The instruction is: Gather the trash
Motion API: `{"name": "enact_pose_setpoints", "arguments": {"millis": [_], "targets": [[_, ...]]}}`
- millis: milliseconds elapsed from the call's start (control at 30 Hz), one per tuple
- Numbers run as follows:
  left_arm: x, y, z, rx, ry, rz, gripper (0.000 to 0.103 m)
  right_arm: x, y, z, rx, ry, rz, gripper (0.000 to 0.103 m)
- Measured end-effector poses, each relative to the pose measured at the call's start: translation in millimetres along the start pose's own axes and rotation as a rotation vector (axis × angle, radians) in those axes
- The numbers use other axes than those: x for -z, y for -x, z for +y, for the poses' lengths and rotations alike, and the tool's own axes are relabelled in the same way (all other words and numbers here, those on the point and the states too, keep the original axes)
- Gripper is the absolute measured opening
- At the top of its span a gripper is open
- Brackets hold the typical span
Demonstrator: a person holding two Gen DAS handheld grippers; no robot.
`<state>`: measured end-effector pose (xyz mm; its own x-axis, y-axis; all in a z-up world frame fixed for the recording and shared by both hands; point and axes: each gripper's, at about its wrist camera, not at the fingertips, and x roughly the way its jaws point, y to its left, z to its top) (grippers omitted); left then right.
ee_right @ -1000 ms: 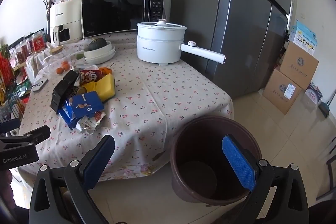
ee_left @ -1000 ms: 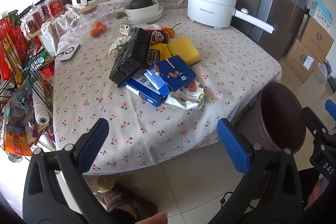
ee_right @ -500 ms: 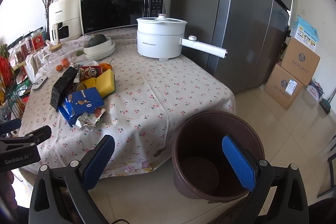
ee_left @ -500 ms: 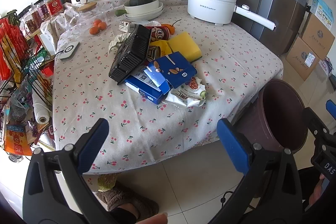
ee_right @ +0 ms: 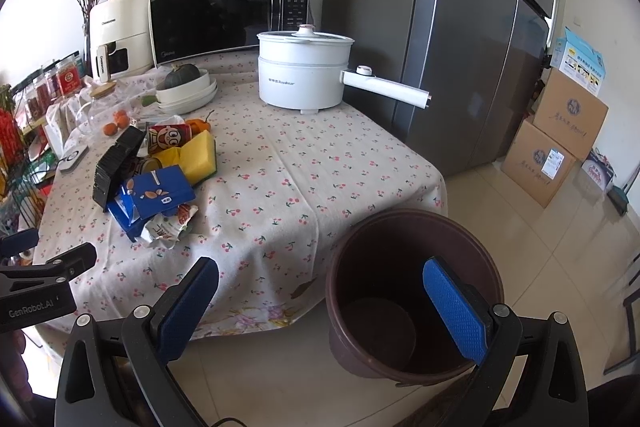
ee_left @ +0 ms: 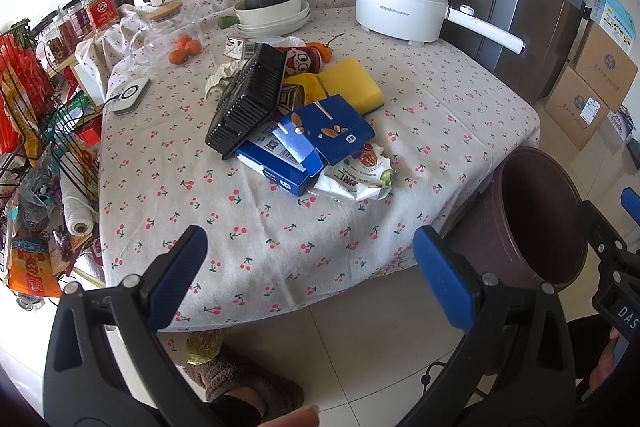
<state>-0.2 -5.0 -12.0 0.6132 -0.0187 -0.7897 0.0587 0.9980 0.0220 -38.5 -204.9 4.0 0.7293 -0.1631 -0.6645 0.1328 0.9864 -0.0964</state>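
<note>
Trash pile on table, well ahead of left hand-held gripper; both hand-held grippers agape, empty.

Left wrist view above table edge facing litter, right wrist view over bin, both sharing tabletop

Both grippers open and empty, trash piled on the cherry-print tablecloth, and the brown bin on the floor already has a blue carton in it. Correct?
Not quite: the brown bin is empty; the right wrist view shows its bare bottom. The blue carton lies in the pile on the tablecloth. Left gripper and right gripper are open, empty.
</note>
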Motion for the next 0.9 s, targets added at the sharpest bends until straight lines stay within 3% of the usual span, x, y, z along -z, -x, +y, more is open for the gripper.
{"name": "enact_pose_setpoints", "arguments": {"millis": [900], "targets": [[-6.1,-1.2,1.6,0.000,0.013,0.011,0.102,-3.0,-1.1,-2.9,0.037,-0.018,-0.015,0.103]]}}
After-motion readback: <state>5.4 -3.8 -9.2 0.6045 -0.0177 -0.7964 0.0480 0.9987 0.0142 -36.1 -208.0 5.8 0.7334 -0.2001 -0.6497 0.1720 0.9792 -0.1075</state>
